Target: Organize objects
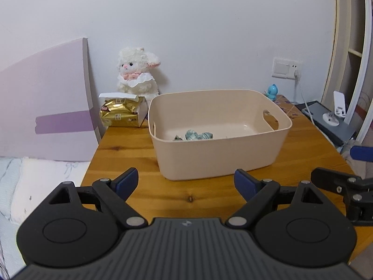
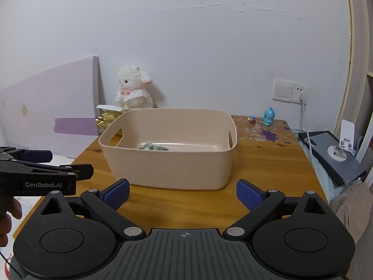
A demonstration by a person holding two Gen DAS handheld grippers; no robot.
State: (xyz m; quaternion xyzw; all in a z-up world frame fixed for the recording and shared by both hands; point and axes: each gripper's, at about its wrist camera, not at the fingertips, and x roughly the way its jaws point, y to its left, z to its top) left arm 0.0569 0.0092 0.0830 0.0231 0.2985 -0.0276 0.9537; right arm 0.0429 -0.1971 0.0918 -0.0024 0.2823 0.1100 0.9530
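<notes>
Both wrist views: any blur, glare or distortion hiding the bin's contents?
Left wrist: sharp, fisheye bends the wardrobe edge; small teal items in the bin visible, a soft sheen on its floor. Right wrist: sharp too, the near wall hides most of them.

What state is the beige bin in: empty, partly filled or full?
Partly filled. The beige bin stands upright on the wooden table, with only a few small teal crumpled items on its floor.

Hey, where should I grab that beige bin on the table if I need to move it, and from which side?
Probably by the handles: the bin has a cut-out handle in each short end wall. Both grippers, left and right, are open, so bring one to each end and pinch the rim above the cut-outs.
</notes>
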